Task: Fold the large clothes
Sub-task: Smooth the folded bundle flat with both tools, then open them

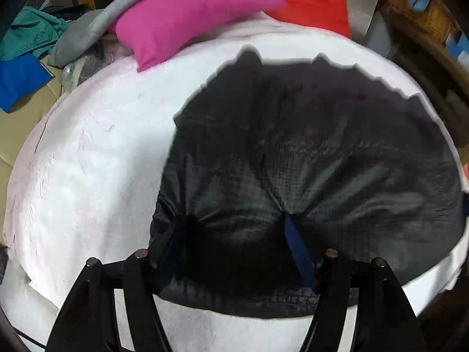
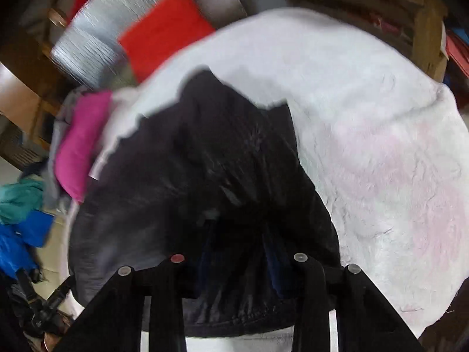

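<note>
Work surface: white fleece blanket (image 1: 88, 161), spread wide, carrying the garment; bare on the left in the left wrist view.
Garment: large black jacket (image 1: 307, 152) of quilted, shiny cloth, lying bunched on the blanket, near hem toward both grippers, far edge ragged in outline.
Background stock: pink cushion (image 1: 176, 17) and red cloth (image 1: 307, 0) at the blanket's far edge; teal and blue clothes (image 1: 26, 52) off to the left side.
Left gripper (image 1: 237, 234): jaws spread wide, fingers pressing into the jacket's near hem; cloth puckers at each tip, none pinched between them.
Right gripper (image 2: 239, 234): fingers sunk in dark folds, blurred; grip cannot be told.
Step in hand: judged a regrip or smoothing between folds.
Next move calls for: closing on the near hem at two well-separated points, then carrying it over toward the far edge.
</note>
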Demonstrator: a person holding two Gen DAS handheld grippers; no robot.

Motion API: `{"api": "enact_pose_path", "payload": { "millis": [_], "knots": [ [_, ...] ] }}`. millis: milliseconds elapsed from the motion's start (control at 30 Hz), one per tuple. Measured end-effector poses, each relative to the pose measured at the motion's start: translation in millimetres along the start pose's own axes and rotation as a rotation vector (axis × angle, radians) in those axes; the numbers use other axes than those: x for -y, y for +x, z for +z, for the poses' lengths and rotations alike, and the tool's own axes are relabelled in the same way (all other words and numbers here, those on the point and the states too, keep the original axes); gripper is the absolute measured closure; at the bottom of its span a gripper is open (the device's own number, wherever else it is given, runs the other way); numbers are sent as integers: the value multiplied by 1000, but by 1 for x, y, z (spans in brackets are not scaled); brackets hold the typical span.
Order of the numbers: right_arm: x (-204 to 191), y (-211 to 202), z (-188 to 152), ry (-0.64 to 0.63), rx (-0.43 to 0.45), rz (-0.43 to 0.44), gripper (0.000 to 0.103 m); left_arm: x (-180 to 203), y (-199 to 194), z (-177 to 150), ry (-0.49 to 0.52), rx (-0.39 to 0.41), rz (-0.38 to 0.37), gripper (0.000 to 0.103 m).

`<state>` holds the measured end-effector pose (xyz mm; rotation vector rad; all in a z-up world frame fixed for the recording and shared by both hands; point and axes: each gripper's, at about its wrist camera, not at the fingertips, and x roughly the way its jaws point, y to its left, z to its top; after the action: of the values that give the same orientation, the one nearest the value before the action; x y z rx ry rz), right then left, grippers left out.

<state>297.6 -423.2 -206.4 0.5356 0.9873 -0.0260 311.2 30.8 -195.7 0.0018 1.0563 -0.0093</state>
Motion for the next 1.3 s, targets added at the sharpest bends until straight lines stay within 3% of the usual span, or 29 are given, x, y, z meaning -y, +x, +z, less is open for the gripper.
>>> {"api": "enact_pose_path", "payload": {
  "millis": [133,267,333,467,633,733,867,1067,1200,1300],
  "knots": [
    [-12,-24,-7,-36,74,27,64,9,-23,-2,16,87,18,31],
    [-46,-42,-20,-182,169,96,64,29,-46,-6,53,215,4,31],
    [-63,-32,-26,-222,126,115,64,45,-48,-11,96,251,25,31],
    [-74,10,-33,-205,-31,38,64,72,-35,-14,172,248,44,31],
    [-78,-10,-32,-158,23,117,64,84,-20,-19,210,225,83,31],
    [-85,-7,-37,-207,33,88,64,84,-22,-20,209,228,79,31],
    [-100,25,-37,-247,-31,28,64,86,-23,-22,206,226,76,31],
    [-84,-6,-44,-200,-13,70,64,87,-21,-23,217,226,82,31],
    [-73,-31,-52,-203,51,41,64,86,-19,-23,218,221,78,30],
    [-66,-14,-63,-218,-18,-59,64,86,-17,-22,219,214,81,29]
  ]
}}
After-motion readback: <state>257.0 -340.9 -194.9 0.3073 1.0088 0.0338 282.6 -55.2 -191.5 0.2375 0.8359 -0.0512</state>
